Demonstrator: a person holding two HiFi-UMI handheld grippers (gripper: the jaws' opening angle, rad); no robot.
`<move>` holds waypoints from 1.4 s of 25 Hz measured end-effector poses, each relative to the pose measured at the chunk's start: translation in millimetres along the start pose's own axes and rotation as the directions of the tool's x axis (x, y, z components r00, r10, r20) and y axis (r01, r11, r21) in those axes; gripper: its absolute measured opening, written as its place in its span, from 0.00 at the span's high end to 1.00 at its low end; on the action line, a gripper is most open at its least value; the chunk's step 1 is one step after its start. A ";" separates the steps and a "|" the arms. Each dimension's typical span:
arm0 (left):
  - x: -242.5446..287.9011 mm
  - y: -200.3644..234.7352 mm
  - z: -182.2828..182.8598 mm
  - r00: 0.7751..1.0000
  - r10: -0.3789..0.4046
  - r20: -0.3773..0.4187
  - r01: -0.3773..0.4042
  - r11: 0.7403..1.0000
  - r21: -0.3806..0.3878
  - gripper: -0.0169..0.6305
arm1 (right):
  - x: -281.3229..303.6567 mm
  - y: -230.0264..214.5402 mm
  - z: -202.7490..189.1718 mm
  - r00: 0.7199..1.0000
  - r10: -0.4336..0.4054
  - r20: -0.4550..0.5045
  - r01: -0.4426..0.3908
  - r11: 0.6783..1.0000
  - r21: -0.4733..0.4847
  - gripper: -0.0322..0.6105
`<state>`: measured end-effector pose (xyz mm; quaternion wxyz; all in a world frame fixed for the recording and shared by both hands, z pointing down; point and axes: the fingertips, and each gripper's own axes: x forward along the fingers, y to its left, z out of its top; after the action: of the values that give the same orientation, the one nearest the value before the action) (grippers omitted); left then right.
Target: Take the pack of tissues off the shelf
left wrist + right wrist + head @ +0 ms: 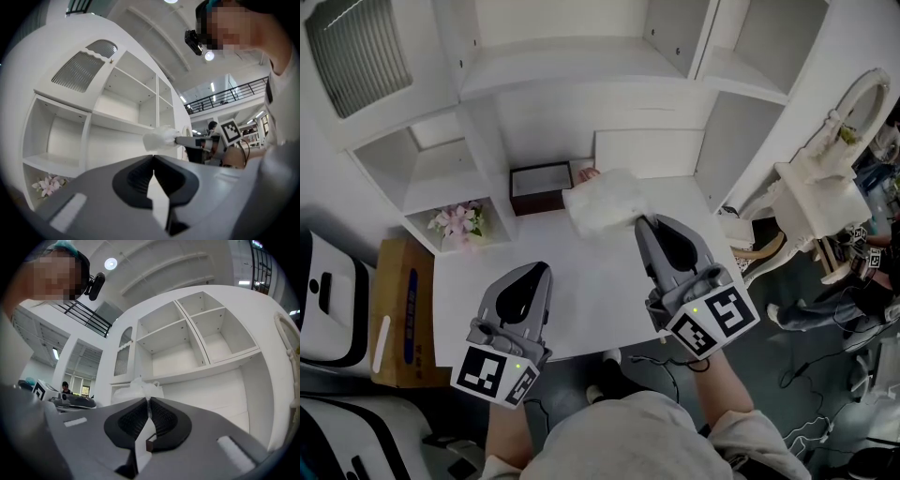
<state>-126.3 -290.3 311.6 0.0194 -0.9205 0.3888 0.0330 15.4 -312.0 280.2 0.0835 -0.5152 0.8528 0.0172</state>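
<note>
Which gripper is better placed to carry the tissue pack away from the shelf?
Right. The right gripper pinches the tissue pack by its edge; the left gripper is shut, empty and well short of it.

The front half of the white surface (pixel 591 300) is open for a reach. At the back a dark box (pixel 539 187) stands against the shelf wall, the pack of tissues (pixel 602 208) just beside it. Flowers (pixel 459 222) fill the low left cubby.
</note>
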 end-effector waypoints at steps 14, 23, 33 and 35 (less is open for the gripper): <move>-8.8 -16.0 -14.0 0.999 -0.015 -0.034 0.014 1.000 -0.010 0.97 | -29.3 10.3 -44.9 0.997 0.001 -0.082 0.003 0.999 0.040 0.93; -16.7 -29.3 -23.0 0.998 -0.013 -0.054 0.012 1.000 -0.018 0.97 | -49.4 19.5 -66.1 0.992 0.019 -0.126 -0.012 0.999 0.052 0.93; -25.2 -43.2 -30.2 0.998 -0.009 -0.067 0.008 1.000 -0.024 0.97 | -67.7 23.7 -76.1 0.989 0.018 -0.144 -0.007 0.997 0.076 0.93; -26.7 -45.3 -31.3 0.998 -0.008 -0.069 0.007 1.000 -0.024 0.97 | -70.5 24.0 -76.7 0.990 0.016 -0.143 -0.005 0.997 0.080 0.93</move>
<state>-111.0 -241.6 345.3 -0.0049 -0.9227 0.3854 0.0056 16.9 -247.9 365.8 0.0422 -0.5069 0.8593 -0.0536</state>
